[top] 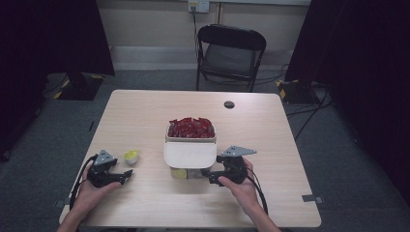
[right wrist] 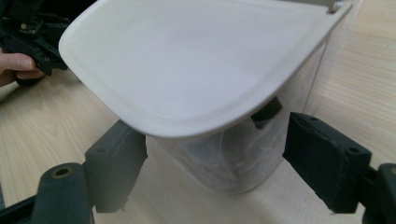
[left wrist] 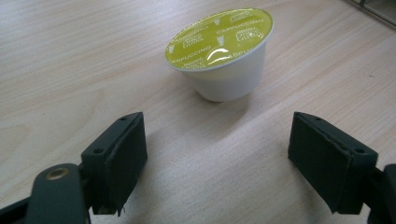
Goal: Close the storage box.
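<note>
Left gripper (top: 126,175): fingers (left wrist: 119,158) spread, nothing between them.
Capsule (left wrist: 223,53): upright on desk (top: 145,116), yellow foil up, just ahead of left fingers.
Right gripper (top: 211,177): fingers (right wrist: 327,161) spread either side of clear box (right wrist: 233,158), under its white lid (right wrist: 196,60); not touching.

1. A light wooden table (top: 145,116) with rounded corners carries everything; a small dark round cap (top: 229,104) sits in its top near the far edge
2. A clear box (top: 191,153) stands at the middle of the table, its white lid (top: 189,155) over the near half and red packets (top: 191,127) heaped in the far half
3. A small white coffee pod (top: 131,156) with a yellow-green foil top stands upright on the bare wood, left of the box and apart from it
</note>
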Motion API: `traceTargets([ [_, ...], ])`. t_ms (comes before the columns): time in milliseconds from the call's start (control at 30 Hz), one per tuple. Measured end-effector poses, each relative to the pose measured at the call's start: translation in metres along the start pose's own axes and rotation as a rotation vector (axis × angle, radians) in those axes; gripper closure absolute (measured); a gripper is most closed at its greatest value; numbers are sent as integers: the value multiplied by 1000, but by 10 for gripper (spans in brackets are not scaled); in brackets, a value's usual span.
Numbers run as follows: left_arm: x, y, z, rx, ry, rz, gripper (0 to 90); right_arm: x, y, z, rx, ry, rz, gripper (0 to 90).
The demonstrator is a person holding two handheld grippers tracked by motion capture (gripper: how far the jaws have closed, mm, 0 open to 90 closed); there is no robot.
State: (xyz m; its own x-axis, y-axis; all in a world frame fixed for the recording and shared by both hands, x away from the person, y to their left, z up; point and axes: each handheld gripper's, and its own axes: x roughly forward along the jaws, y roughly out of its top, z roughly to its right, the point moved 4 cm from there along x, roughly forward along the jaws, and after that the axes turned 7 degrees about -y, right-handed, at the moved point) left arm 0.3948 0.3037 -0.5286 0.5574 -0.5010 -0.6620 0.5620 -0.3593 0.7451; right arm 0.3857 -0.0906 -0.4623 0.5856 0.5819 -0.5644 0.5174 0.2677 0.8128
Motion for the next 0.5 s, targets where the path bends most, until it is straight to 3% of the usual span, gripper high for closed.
traceTargets([
  [233,0,0,0,-1,-1,1,190,1,-5,5,6,-12,-7,211],
  [500,0,0,0,-2,-1,1,190,-12,-8,13,13,-28,9,213],
])
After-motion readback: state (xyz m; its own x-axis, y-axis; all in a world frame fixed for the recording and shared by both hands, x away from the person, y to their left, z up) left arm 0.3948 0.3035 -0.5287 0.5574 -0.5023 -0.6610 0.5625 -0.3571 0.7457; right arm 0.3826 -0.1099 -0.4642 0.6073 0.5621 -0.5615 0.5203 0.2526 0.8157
